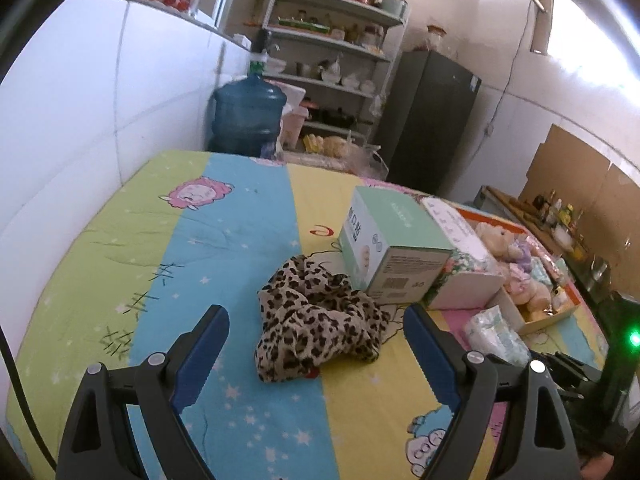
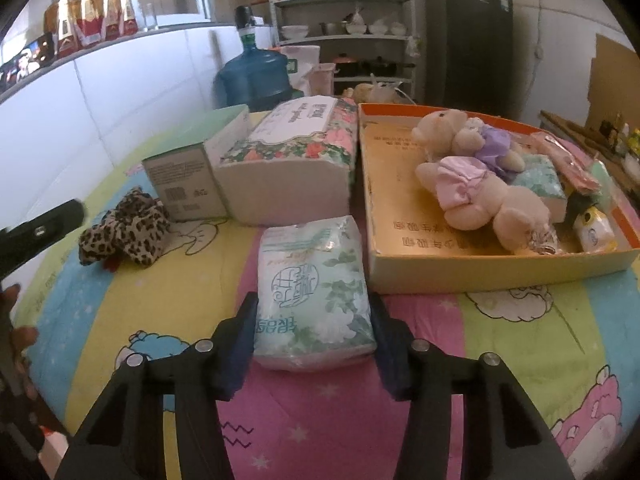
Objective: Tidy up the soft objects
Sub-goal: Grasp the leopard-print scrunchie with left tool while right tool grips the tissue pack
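The right hand-held gripper (image 2: pixel 312 332) is squeezing the tissue pack (image 2: pixel 314 292) to lift it into the box (image 2: pixel 500 266); the left hand-held gripper (image 1: pixel 316 344) is waiting wide apart near the scarf (image 1: pixel 320 316).

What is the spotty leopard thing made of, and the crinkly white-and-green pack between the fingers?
The crumpled leopard-print cloth looks like thin, matte woven fabric: it bunches into soft folds. The white-and-green floral tissue pack seems wrapped in glossy plastic film, since it shines and wrinkles; it probably holds soft paper. The right gripper has both fingers against its sides; the left gripper is open.
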The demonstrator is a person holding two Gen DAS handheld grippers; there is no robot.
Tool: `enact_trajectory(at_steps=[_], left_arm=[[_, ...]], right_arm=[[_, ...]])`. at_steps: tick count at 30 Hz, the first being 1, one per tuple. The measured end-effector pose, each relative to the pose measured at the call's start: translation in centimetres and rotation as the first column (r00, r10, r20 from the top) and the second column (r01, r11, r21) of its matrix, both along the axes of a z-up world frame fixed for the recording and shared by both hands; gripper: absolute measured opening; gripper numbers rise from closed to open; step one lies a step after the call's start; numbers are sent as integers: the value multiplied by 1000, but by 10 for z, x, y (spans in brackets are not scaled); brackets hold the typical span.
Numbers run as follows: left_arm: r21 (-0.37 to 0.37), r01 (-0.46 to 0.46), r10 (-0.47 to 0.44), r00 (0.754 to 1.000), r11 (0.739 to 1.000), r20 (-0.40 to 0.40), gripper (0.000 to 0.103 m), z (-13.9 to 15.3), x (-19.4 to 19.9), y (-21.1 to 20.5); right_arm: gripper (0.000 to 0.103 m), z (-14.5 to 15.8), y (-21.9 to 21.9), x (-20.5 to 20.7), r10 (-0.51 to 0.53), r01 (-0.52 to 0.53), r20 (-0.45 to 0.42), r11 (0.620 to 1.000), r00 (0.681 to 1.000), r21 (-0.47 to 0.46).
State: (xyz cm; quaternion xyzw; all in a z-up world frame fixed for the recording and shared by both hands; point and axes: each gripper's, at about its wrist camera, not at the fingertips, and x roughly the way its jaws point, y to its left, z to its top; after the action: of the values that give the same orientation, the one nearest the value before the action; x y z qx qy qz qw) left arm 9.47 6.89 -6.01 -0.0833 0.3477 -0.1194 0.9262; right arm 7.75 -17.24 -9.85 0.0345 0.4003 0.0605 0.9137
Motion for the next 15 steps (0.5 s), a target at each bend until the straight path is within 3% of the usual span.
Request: enact_trajectory(at_steps=[10, 13, 15], left_arm=[[88, 26, -18, 995, 996, -101, 89, -25, 31, -17], [103, 38, -21, 987, 994, -162, 89, -35, 38, -22], [117, 44, -25, 987, 992, -157, 86, -34, 37, -27]], right_arm=[[51, 1, 13, -6, 52, -52, 2, 997, 999, 49], [51, 1, 12, -4, 51, -51, 1, 997, 999, 59], [51, 2, 11, -5, 50, -50, 0, 997, 999, 64]])
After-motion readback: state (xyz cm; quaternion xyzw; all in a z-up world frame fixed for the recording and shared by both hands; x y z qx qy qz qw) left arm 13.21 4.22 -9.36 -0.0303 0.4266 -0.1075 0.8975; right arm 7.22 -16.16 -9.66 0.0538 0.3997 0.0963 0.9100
